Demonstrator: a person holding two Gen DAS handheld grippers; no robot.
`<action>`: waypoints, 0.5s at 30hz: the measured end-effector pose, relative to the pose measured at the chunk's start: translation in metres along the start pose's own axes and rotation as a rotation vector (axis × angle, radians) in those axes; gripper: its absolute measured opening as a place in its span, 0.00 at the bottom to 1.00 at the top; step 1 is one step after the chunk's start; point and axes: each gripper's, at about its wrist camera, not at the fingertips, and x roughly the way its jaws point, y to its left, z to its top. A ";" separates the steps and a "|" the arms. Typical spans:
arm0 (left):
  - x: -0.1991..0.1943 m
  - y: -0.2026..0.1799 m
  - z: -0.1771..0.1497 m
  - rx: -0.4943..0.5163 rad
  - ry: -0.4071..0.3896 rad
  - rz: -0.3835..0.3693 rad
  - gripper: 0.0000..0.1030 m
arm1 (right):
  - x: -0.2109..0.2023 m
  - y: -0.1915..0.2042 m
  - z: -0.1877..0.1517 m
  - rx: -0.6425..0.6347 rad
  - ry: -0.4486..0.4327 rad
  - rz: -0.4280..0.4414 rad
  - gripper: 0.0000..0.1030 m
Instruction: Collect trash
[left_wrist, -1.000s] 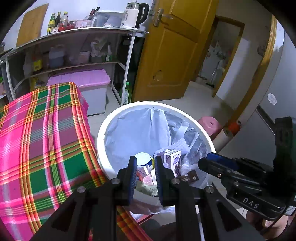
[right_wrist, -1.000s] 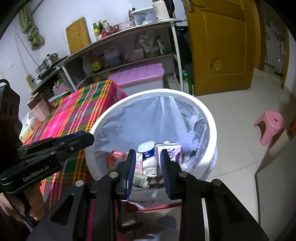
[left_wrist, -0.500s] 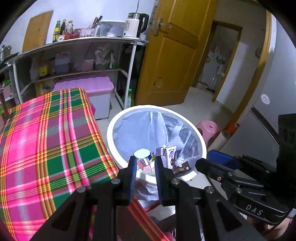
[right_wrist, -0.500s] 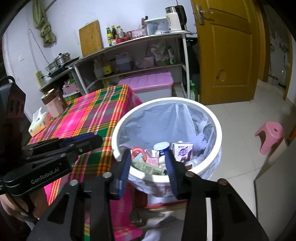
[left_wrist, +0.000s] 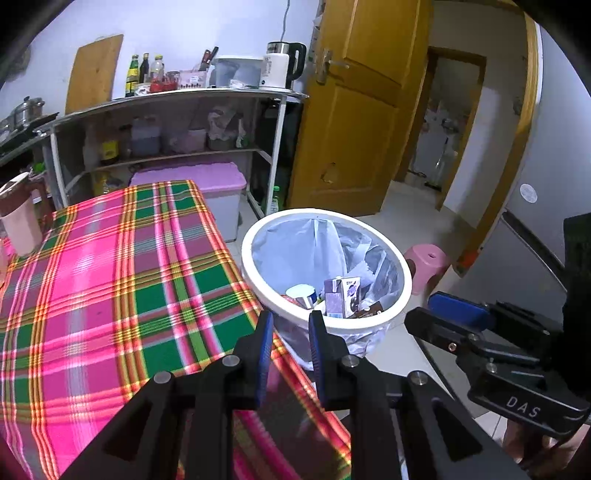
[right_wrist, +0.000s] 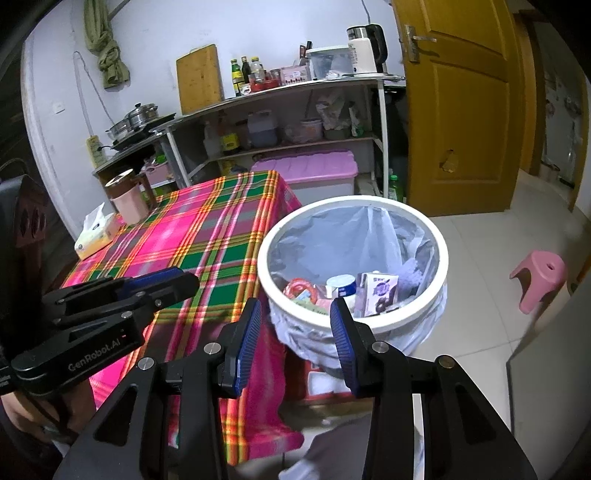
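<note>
Trash bin (right_wrist: 424, 317), white-rimmed and bag-lined, stands on the floor just beside my plaid tabletop (right_wrist: 207, 240), holding a purple carton (right_wrist: 378, 295) and wrappers. My left tongs (left_wrist: 290, 354) are pressed nearly together, empty; my right tongs (right_wrist: 295, 339) are spread, empty.

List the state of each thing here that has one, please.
Left gripper: jaws nearly shut, empty.
Right gripper: open, empty, jaws just widened.
White round trash bin with plastic liner: uncovered, holding trash.
Purple drink carton: upright in the bin.
Yellow wooden door: ajar.
</note>
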 end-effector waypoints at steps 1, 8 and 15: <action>-0.003 0.001 -0.001 -0.003 -0.004 0.006 0.19 | -0.002 0.001 -0.002 -0.001 0.000 0.001 0.39; -0.020 0.004 -0.012 -0.018 -0.020 0.029 0.19 | -0.013 0.010 -0.011 -0.016 -0.004 0.006 0.39; -0.029 0.003 -0.021 -0.019 -0.021 0.037 0.19 | -0.021 0.015 -0.016 -0.027 -0.008 0.005 0.39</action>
